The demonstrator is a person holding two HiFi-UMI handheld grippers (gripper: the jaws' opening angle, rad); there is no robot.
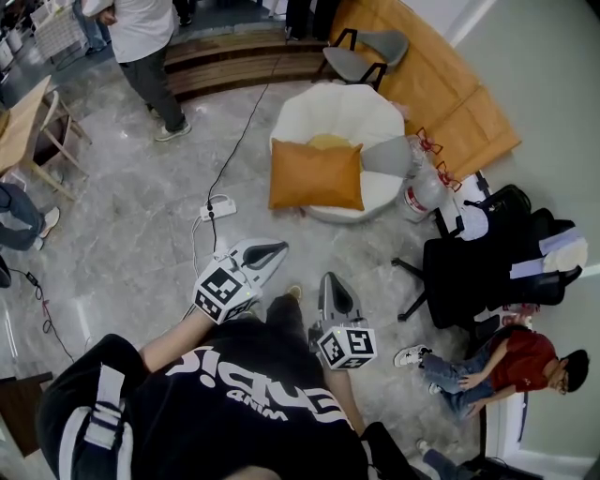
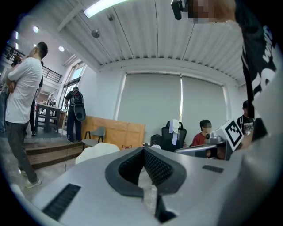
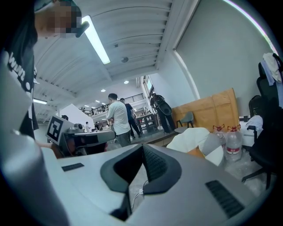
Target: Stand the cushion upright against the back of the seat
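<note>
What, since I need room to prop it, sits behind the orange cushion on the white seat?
A yellow thing peeks over the orange cushion, a grey cushion beside it; the rest is covered.

Blk office chair [image 1: 487,267] right of water jug [image 1: 419,192]; pwr strip [image 1: 217,208] on floor [image 1: 131,253]; red-shirt person [image 1: 511,361] sitting nearby

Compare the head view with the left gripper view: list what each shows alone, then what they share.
Head view only: the orange cushion lying on the white seat, the power strip on the floor, and the water bottles. Left gripper view only: the ceiling light and the window blind. Both: the left gripper, the white seat, the grey chair and the person in red.
</note>
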